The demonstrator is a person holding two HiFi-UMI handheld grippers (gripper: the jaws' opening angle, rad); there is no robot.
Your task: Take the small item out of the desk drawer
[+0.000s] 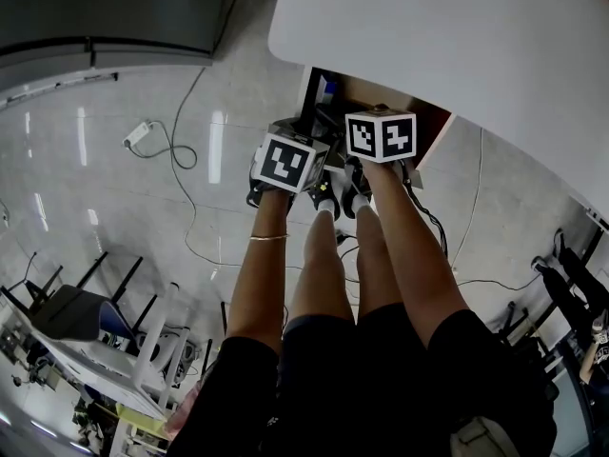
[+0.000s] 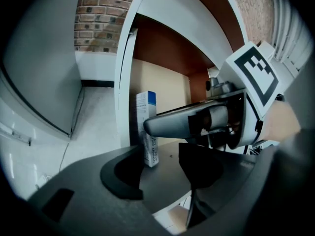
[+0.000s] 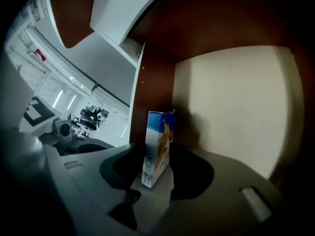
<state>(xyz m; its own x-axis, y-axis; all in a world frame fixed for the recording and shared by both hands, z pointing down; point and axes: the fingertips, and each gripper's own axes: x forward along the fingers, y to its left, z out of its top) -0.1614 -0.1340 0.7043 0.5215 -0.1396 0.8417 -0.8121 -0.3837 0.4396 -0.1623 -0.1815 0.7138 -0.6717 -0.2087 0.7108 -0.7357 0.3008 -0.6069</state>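
Observation:
A small blue and white box stands upright on the floor of the open desk drawer. My right gripper has a jaw on each side of it; both stand clear of its sides, so it is open. In the left gripper view the same box stands just behind the tip of one of the right gripper's fingers. My left gripper hangs open beside it with nothing between its jaws. From the head view both marker cubes sit at the drawer mouth, and the fingertips are hidden.
The white desk top overhangs the drawer. The person's legs and shoes stand just in front of it. A power strip with cables lies on the glossy floor at the left. Chairs crowd the lower left.

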